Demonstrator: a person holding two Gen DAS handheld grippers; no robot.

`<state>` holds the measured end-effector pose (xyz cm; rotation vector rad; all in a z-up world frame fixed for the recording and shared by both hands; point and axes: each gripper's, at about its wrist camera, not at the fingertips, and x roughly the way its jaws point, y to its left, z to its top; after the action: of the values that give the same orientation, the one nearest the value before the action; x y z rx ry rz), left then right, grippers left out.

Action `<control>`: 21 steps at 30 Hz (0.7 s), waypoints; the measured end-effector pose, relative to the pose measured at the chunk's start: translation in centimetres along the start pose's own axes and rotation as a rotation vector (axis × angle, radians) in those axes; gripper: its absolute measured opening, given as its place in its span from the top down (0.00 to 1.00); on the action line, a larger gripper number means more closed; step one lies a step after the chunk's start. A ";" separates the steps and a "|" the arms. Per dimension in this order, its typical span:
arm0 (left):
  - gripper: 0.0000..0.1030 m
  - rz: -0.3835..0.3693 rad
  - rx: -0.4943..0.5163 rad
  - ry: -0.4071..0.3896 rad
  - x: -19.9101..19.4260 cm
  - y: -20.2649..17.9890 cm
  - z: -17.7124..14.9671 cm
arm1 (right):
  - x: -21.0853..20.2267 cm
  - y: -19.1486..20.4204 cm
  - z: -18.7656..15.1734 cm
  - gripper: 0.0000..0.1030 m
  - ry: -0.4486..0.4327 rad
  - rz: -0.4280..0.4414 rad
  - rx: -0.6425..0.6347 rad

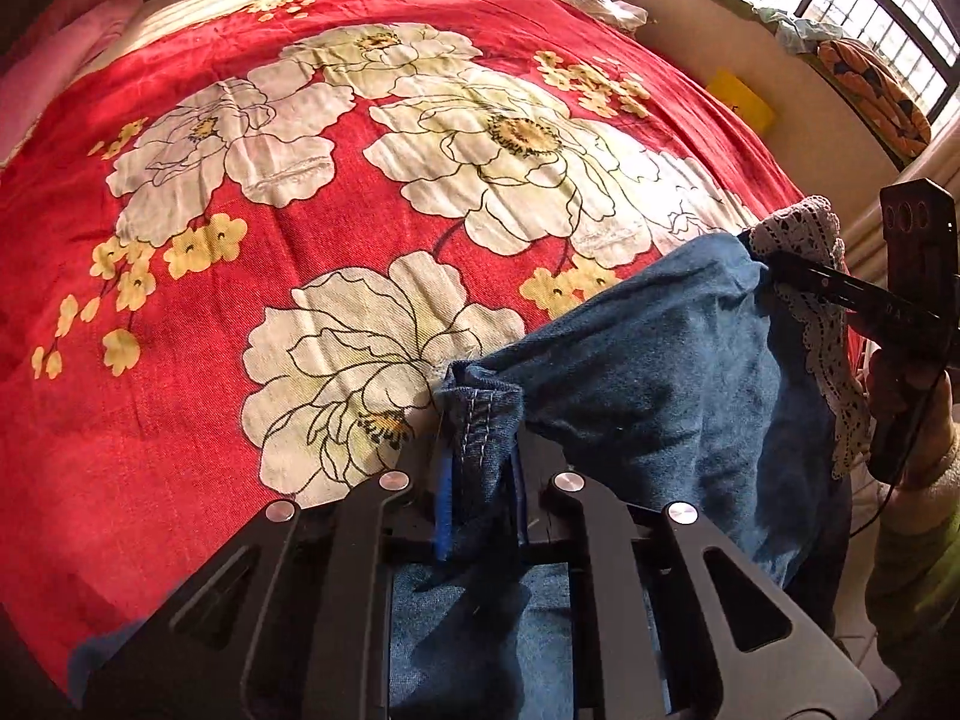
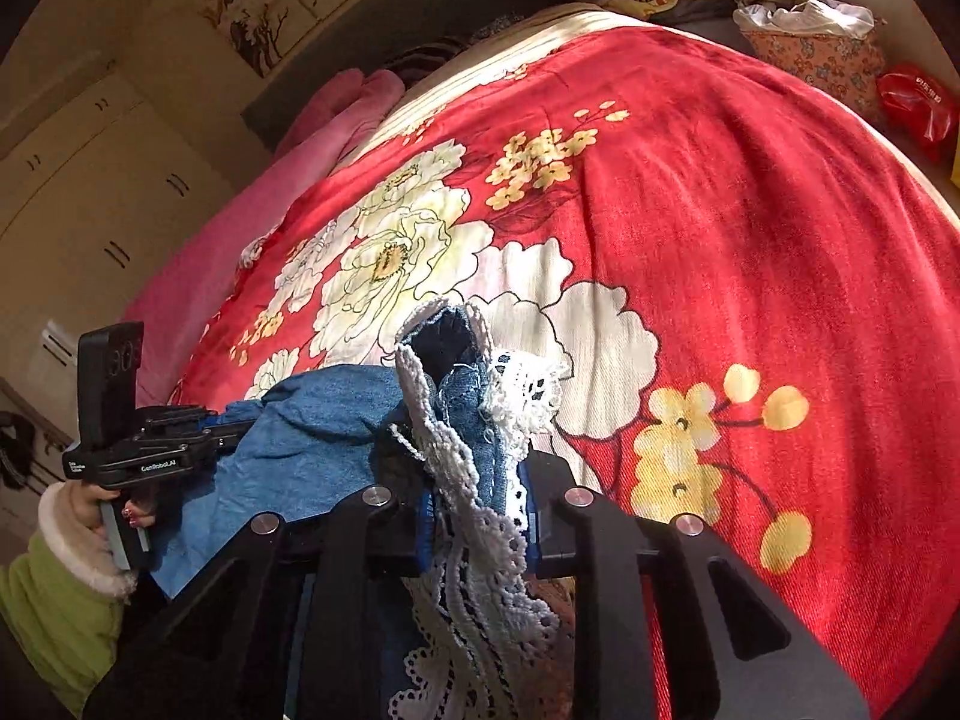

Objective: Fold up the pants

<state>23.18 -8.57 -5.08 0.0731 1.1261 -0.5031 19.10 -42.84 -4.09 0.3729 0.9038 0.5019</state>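
Blue denim pants (image 1: 648,360) with a white lace trim (image 1: 798,228) hang bunched above a red bedspread printed with white flowers (image 1: 240,192). In the left wrist view my left gripper (image 1: 480,480) is shut on a stitched denim seam. In the same view my right gripper (image 1: 780,264) comes in from the right and pinches the lace edge. In the right wrist view my right gripper (image 2: 480,498) is shut on the lace trim (image 2: 474,468) and the denim under it. My left gripper (image 2: 222,426) holds the pants (image 2: 312,420) at the left, in a hand with a green sleeve (image 2: 60,612).
The bedspread (image 2: 720,210) stretches flat ahead of both grippers. A pink blanket (image 2: 288,180) lies along its far left side, with piled clothes (image 2: 804,12) and a red bag (image 2: 918,108) beyond the far edge. A window (image 1: 888,6) and a yellow item (image 1: 741,99) are at right.
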 end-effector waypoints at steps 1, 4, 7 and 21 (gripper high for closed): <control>0.94 -0.002 -0.005 -0.017 -0.5 0.0 0.2 | -0.7 0.2 0.1 0.82 -0.021 -0.005 -0.010; 0.94 -0.009 -0.032 -0.086 -2.1 0.5 1.5 | -2.5 0.9 1.0 0.82 -0.074 -0.021 -0.042; 0.94 0.001 -0.032 -0.146 -3.7 0.4 3.2 | -3.4 1.8 2.4 0.82 -0.111 -0.057 -0.100; 0.79 0.099 -0.123 -0.142 2.3 3.6 5.6 | 4.1 -2.0 6.2 0.63 0.032 -0.245 -0.086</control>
<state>30.21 -7.95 -5.33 -0.0140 1.0068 -0.3444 26.77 -42.76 -4.26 0.1728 0.9407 0.3203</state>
